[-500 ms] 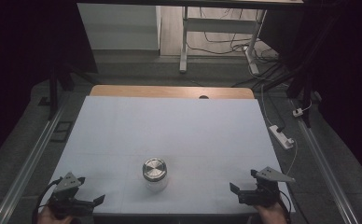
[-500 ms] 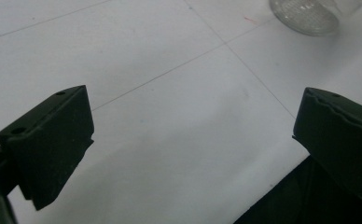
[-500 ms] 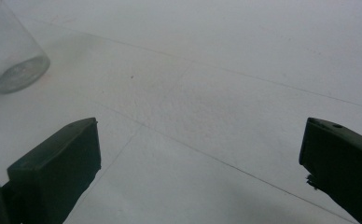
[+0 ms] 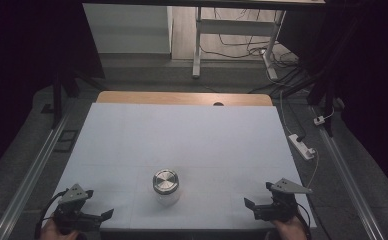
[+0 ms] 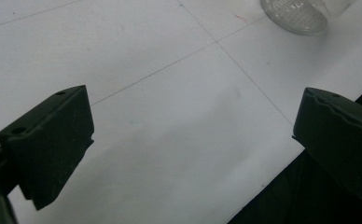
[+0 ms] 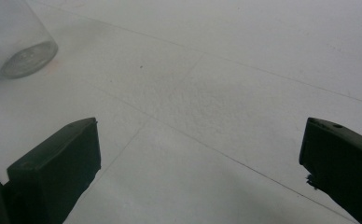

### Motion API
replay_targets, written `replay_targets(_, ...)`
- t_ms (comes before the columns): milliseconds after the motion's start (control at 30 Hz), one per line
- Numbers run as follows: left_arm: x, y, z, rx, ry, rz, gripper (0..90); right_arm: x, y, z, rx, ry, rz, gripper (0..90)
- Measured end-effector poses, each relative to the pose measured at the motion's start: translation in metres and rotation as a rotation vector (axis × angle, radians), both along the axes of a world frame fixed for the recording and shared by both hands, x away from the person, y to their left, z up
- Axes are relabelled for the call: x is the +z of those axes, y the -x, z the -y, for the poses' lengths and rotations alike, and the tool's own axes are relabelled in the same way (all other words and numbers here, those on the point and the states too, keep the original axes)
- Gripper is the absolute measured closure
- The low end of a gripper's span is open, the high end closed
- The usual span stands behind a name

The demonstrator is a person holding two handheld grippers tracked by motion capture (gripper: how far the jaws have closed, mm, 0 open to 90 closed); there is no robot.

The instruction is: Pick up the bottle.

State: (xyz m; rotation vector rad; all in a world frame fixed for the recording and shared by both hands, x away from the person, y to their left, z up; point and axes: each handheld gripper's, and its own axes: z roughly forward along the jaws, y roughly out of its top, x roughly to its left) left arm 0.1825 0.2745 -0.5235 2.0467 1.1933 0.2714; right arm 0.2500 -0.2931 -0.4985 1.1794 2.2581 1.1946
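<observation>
A dim room with dark walls surrounds a table [image 4: 182,130] covered by a white sheet; a strip of bare wood shows along its far edge, and beyond it stand the legs of a white frame with cables on the floor. A white power strip [image 4: 302,146] lies on the floor just off the table's right edge.

At the near left corner of the table, a hand holds the left gripper [image 4: 107,214], its jaws pointing right along the near edge. In the left gripper view its two black jaws stand wide apart with nothing between them, the table's near edge running beneath them.

Between the two grippers, near the middle of the near edge but set back from it, stands a glass jar [image 4: 166,187] with a round metal lid [image 4: 165,180]. It stands upright, well apart from both grippers. The left gripper view catches its base at the top right, the right gripper view at the top left.

At the near right corner, the right gripper [image 4: 250,206] points left toward the jar. Its jaws are also wide apart and hold nothing.
</observation>
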Motion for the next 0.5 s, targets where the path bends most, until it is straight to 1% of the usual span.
replay_targets(167, 0.0004, -0.0001, 0.0008, -0.004, -0.001, 0.009, 0.0, -0.0004, -0.0001, -0.0030, 0.016, 0.027, -0.002, 0.0)
replay_targets(333, 0.0003, -0.0008, 0.0019, -0.008, -0.010, 0.016, 0.0, -0.0007, -0.0009, -0.0033, 0.019, 0.029, -0.009, 0.0)
replay_targets(367, 0.0007, -0.0009, 0.0018, -0.010, -0.010, 0.025, 0.0, -0.0009, -0.0012, -0.0033, 0.019, 0.026, -0.012, 0.0)
replay_targets(400, 0.0007, -0.0009, 0.0018, -0.010, -0.010, 0.025, 0.0, -0.0010, -0.0013, -0.0033, 0.020, 0.026, -0.013, 0.0)
replay_targets(433, 0.0012, -0.0013, 0.0011, -0.018, 0.001, 0.030, 0.0, -0.0010, -0.0014, -0.0033, 0.021, 0.027, -0.013, 0.0)
replay_targets(467, 0.0012, -0.0013, 0.0011, -0.018, 0.001, 0.030, 0.0, -0.0010, -0.0014, -0.0034, 0.021, 0.028, -0.014, 0.0)
replay_targets(500, 0.0015, -0.0016, 0.0005, -0.024, 0.007, 0.039, 0.0, -0.0011, -0.0015, -0.0035, 0.021, 0.029, -0.014, 0.0)
